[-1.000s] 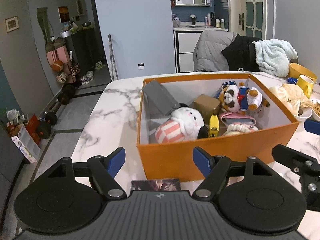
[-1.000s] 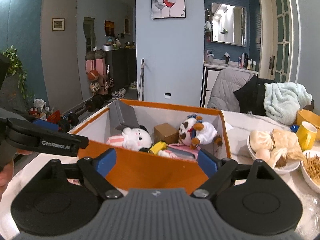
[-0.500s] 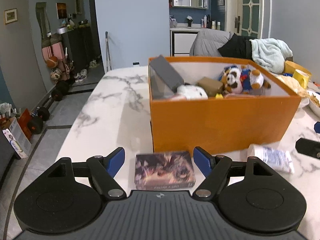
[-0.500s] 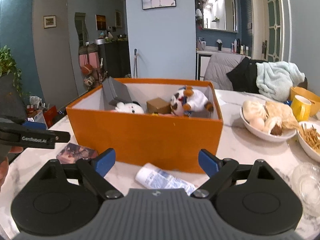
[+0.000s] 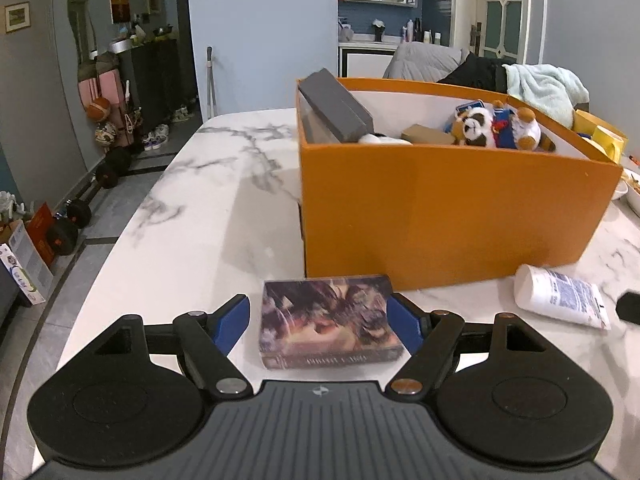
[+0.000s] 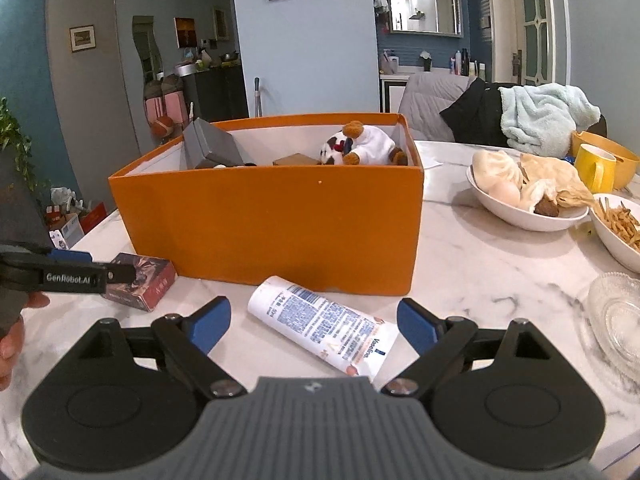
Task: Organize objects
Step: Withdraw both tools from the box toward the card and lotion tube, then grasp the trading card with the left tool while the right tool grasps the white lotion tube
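**Both grippers lowered to the tabletop, jaws spread around two loose items**

Sitting far lower than a second ago: then looking down into the orange box (image 5: 452,216), now facing its front wall, with the stuffed toys (image 5: 496,128) barely peeking over the rim. Newly showing at the lower centre of each view, a card box (image 5: 328,322) and a lotion tube (image 6: 324,320) on the marble table (image 5: 208,216).

Left gripper (image 5: 318,322) angling gently downward, blue pads spread wide and flanking the card box, a gap visible on the left side, contact on the right impossible to judge. Appearing also at the left edge of the right wrist view, over the same card box, part of a hand (image 6: 12,332) behind it.

Right gripper (image 6: 314,324) likewise tilting down, jaws wide apart, tube lying between them untouched.

Card box lying flat just in front of the orange box, long axis running left to right across the frame. Tube lying on its side, long axis running from upper left to lower right, its flat crimped end at the lower right.
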A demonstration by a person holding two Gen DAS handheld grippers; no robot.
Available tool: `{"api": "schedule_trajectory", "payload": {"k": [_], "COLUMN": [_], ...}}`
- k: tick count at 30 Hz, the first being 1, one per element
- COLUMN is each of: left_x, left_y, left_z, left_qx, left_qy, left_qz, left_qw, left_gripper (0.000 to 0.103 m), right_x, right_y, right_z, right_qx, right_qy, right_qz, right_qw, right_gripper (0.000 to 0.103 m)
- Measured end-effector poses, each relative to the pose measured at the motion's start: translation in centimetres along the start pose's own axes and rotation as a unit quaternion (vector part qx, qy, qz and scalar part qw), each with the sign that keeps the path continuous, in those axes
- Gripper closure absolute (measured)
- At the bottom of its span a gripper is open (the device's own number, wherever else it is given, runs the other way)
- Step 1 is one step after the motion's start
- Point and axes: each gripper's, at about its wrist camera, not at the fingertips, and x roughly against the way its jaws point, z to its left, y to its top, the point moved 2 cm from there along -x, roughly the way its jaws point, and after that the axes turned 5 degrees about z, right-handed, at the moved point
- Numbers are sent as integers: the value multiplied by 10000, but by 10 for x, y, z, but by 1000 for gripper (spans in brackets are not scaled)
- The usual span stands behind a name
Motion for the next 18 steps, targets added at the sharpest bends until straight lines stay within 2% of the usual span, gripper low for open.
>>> {"api": "schedule_trajectory", "payload": {"k": [3,7,14,18], "left_x": [-5,-20,-47,-48], "left_y": [10,21,27,26], "left_z": [11,23,35,39], "left_qx": [-34,-360,-780,-938], "left_qy": [-208,-1090,-1700,-1924], "left_qz": [-131,-38,545,696], "left_qw": [9997,9934,9808,9743], "left_gripper": [13,13,13,13], "right_x": [-4,-11,-20,-22], "right_y": [-2,-8,-11,-9], "right_z": [5,12,13,12], "right_qx": [66,124,174,195], "right_qy": [49,105,36,-29], "right_qz": [46,159,323,369], "right_qw": [10000,9997,9993,9991], "right_gripper": [11,11,11,11]}}
